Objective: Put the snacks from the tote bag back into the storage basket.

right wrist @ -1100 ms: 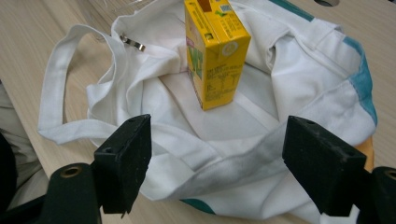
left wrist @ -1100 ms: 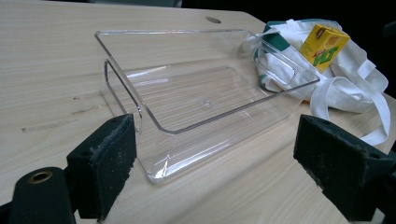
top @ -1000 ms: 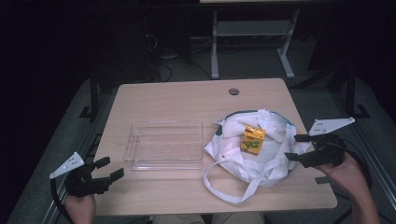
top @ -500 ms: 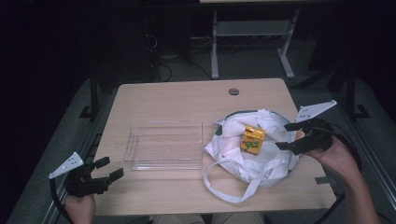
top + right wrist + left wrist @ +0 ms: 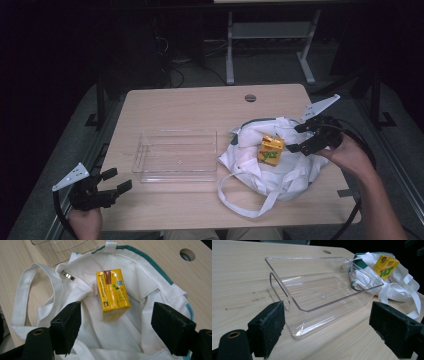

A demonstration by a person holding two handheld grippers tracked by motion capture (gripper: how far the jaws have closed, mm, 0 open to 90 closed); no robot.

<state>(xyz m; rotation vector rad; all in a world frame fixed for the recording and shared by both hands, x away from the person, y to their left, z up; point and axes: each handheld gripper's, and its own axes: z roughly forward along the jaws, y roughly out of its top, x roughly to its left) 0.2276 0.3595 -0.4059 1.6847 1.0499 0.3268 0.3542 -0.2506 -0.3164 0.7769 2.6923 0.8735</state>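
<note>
Right gripper view has the yellow drink carton (image 5: pixel 112 293) lying on the white cloth bag (image 5: pixel 75 290), brown strip along its top face, between the spread jaws of my right gripper (image 5: pixel 115 327). Beside the bag sits a clear plastic tray (image 5: pixel 176 155); my left gripper (image 5: pixel 112 181) hangs released near the table (image 5: pixel 200 107) corner.

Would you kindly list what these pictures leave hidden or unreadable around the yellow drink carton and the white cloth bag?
- Yellow drink carton: small print too fine to read in the right gripper view; its underside rests hidden on the cloth.
- White cloth bag: whatever its folds cover is hidden in the high view.
- Clear plastic tray: cut off by the top edge of the right gripper view.
</note>
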